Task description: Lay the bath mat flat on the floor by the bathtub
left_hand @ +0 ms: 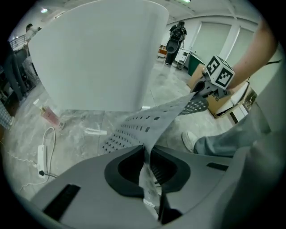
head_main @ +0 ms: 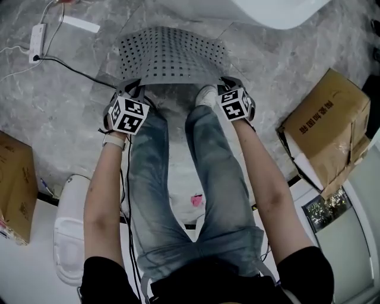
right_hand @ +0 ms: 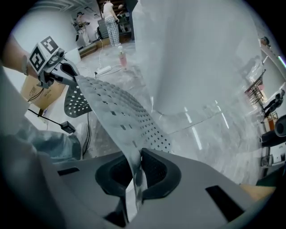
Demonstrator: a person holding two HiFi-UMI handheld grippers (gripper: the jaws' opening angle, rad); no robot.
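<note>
1. Grey floor: landing surface; the far edge should settle first.
2. Tub: the far edge should run parallel to it.
3. Mat: hangs stretched between both grippers, low beside the tub.
4. Left gripper, right gripper: jaws pinch the near corners; lower evenly.

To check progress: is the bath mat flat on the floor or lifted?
Lifted, not flat: left hand-held gripper and right hand-held gripper each pinch a near corner, so the bath mat curves up.
</note>
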